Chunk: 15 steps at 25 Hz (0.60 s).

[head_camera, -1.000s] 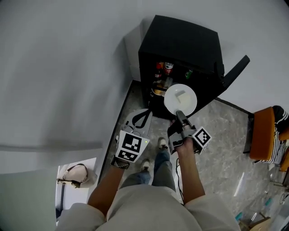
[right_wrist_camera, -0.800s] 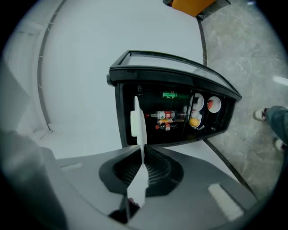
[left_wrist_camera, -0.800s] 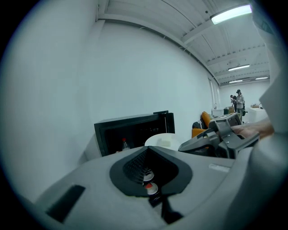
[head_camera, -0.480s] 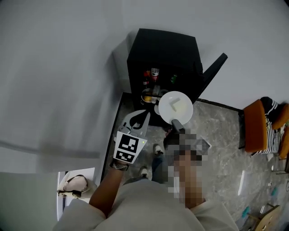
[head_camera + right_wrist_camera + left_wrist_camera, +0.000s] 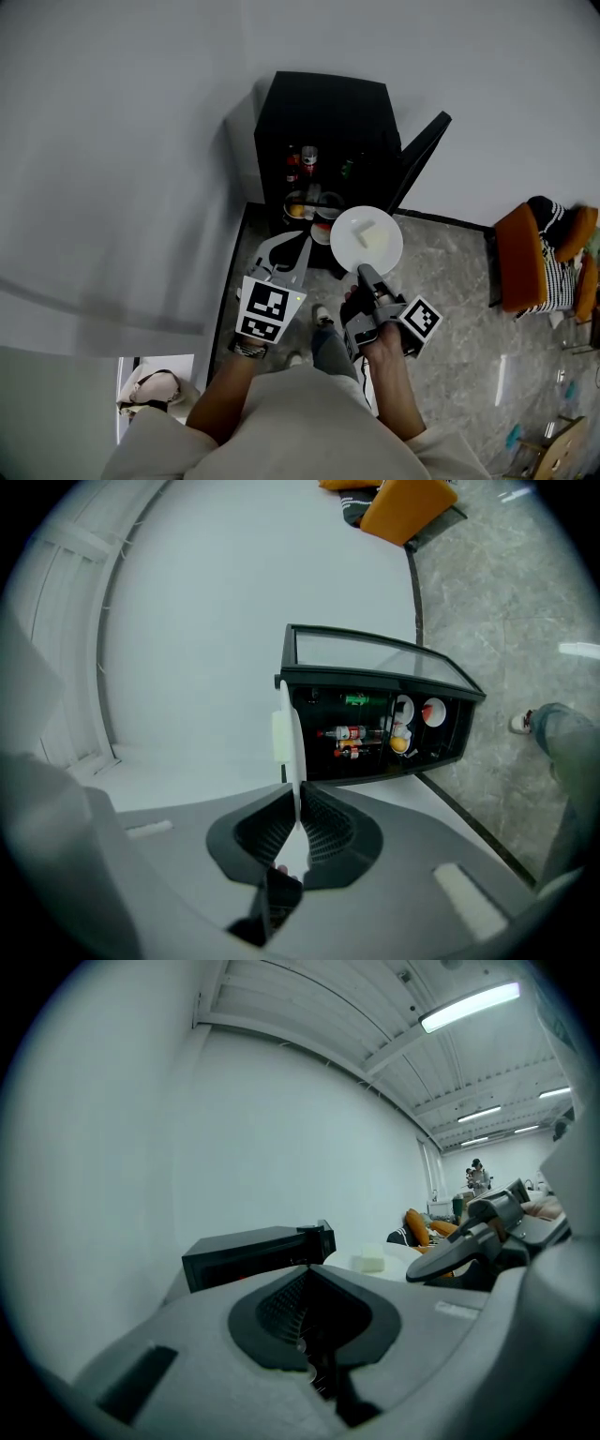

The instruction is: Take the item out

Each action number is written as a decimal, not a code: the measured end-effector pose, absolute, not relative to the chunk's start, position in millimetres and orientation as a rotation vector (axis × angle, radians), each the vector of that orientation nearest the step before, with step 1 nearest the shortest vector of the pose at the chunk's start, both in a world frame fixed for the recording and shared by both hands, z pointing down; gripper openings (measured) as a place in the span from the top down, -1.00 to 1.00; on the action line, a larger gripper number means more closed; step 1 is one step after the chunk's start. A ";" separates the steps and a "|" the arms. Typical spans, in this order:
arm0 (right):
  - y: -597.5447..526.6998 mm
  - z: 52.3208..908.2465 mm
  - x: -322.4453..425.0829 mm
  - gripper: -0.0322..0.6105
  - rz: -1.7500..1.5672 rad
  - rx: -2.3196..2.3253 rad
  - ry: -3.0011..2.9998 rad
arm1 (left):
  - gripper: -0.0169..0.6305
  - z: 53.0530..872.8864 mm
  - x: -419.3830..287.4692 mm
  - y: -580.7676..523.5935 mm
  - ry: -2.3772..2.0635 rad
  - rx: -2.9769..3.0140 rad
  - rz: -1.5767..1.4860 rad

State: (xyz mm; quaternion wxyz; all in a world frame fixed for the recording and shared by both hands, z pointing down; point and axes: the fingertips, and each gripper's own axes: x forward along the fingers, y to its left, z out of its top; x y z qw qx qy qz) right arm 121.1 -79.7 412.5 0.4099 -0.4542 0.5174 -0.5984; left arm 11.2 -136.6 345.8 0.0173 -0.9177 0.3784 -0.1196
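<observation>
White plate (image 5: 366, 240) pinched in right gripper (image 5: 364, 271), black fridge (image 5: 328, 117) at 12 o'clock; left gripper (image 5: 298, 242) closed, empty; bottle (image 5: 352, 733) labels illegible

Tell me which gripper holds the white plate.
The right gripper, clamped on the rim of the white plate; the left gripper holds nothing.

Overhead plus low views of fridge (image 5: 328, 122)

An orange chair (image 5: 518, 262) stands on the grey marbled floor (image 5: 450, 281) at the right, with a striped cloth (image 5: 558, 262) draped over it. A pale bag (image 5: 150, 411) lies on a white surface (image 5: 173, 367) at lower left. Two red-capped bottles (image 5: 300, 164) stand upright side by side. Long ceiling lights (image 5: 469, 1007) glow overhead.
</observation>
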 end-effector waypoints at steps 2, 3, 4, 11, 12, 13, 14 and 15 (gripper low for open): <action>-71.9 413.3 119.6 0.84 -1.512 -1.155 1.295 | 0.93 343.6 16.1 -130.0 1.157 -2.845 -0.367; -67.2 413.7 119.5 0.84 -1.513 -1.159 1.294 | 0.93 342.8 18.7 -125.4 1.147 -2.845 -0.366; -62.3 413.6 119.6 0.84 -1.514 -1.160 1.295 | 0.93 342.1 20.9 -120.4 1.139 -2.845 -0.366; -51.6 414.2 123.5 0.84 -1.510 -1.174 1.307 | 0.93 344.4 27.0 -111.3 1.126 -2.840 -0.368; -51.5 413.9 124.1 0.84 -1.510 -1.174 1.309 | 0.93 344.6 27.8 -111.2 1.125 -2.838 -0.369; -51.7 413.6 124.4 0.84 -1.510 -1.173 1.311 | 0.93 344.7 28.4 -111.4 1.125 -2.836 -0.371; -52.1 413.5 124.4 0.84 -1.512 -1.171 1.313 | 0.93 345.0 29.0 -111.7 1.126 -2.835 -0.371; -52.3 413.8 124.4 0.84 -1.514 -1.169 1.315 | 0.93 345.5 29.4 -111.8 1.128 -2.835 -0.371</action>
